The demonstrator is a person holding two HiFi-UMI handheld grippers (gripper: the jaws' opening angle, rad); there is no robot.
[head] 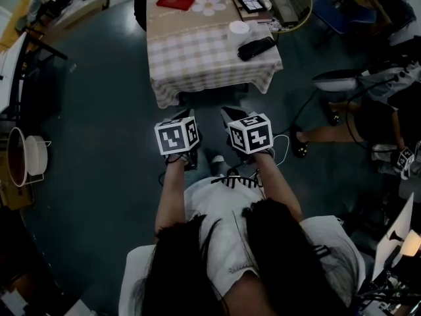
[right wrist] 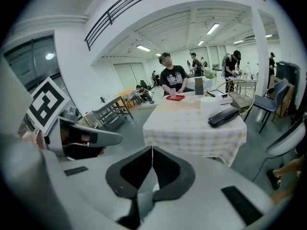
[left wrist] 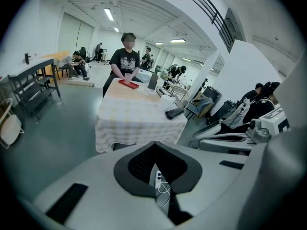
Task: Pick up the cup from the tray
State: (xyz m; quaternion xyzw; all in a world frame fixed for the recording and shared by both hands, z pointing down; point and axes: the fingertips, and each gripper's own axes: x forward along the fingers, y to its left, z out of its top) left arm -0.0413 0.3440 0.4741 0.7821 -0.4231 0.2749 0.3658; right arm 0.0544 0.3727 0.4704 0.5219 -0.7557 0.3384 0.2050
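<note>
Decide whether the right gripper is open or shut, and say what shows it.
Shut. The right gripper has its jaws pressed together, nothing between them, in its own view.

The counter (head: 217, 64) stands on the floor (head: 99, 110), straight ahead of the left gripper (left wrist: 154, 150) and the right gripper (right wrist: 152, 152) and well apart from both. A checked cloth (head: 177, 87) covers it. At the far edge, on the left gripper's side, lies a red tray (head: 175, 2). A white flower-shaped mat (head: 209, 5) is just beside the tray, and past the mat a dark slab (head: 250, 4). Nearer, on the right gripper's side, lie a white disc (head: 239, 27) and a black pouch (head: 256, 48).
</note>
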